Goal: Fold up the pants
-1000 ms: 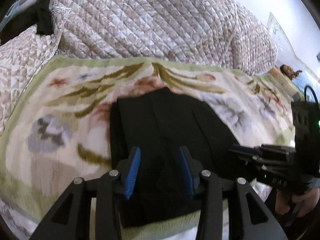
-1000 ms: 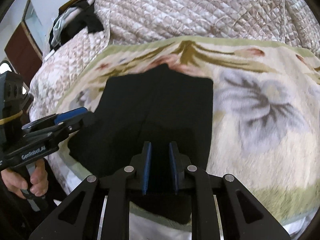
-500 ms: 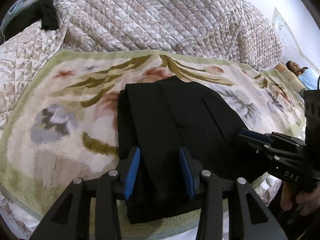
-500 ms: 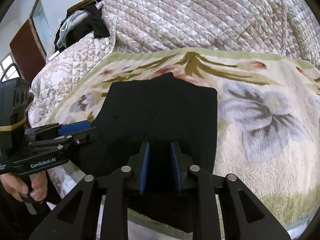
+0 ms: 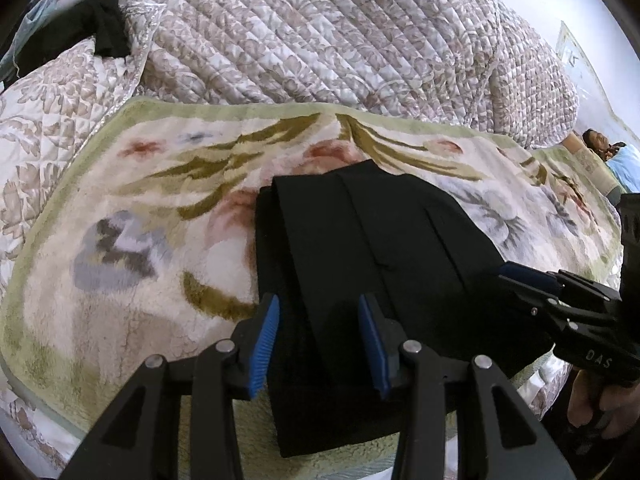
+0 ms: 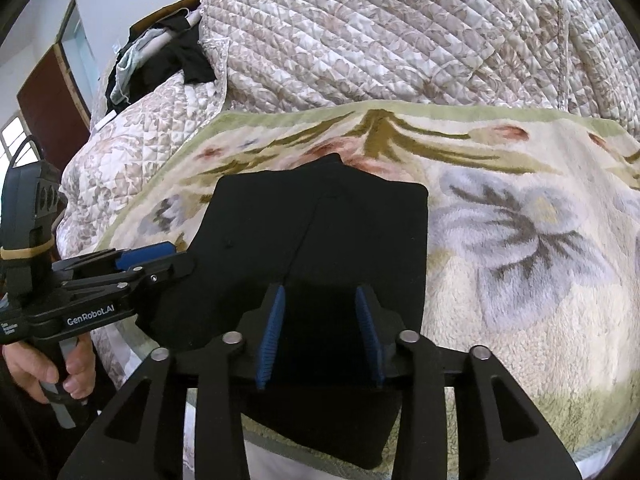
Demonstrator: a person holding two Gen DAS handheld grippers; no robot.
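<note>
The black pants lie folded into a compact rectangle on a floral blanket, near the bed's front edge. My left gripper hovers over their near left part with its blue pads apart and nothing pinched. My right gripper sits over the near edge of the pants. Its jaws are opening, and the cloth lies below the pads, not pressed between them. Each view shows the other gripper at its side: the right gripper by the pants' right edge, the left gripper by their left edge.
A heaped quilted bedspread rises behind the blanket. Dark clothes are piled at the far left by a brown door. A person lies at the far right. A hand grips the left tool's handle.
The right gripper's pads have spread from a narrow gap to a wide one. The pants' near part has settled flatter. The left gripper's opening is unchanged.
</note>
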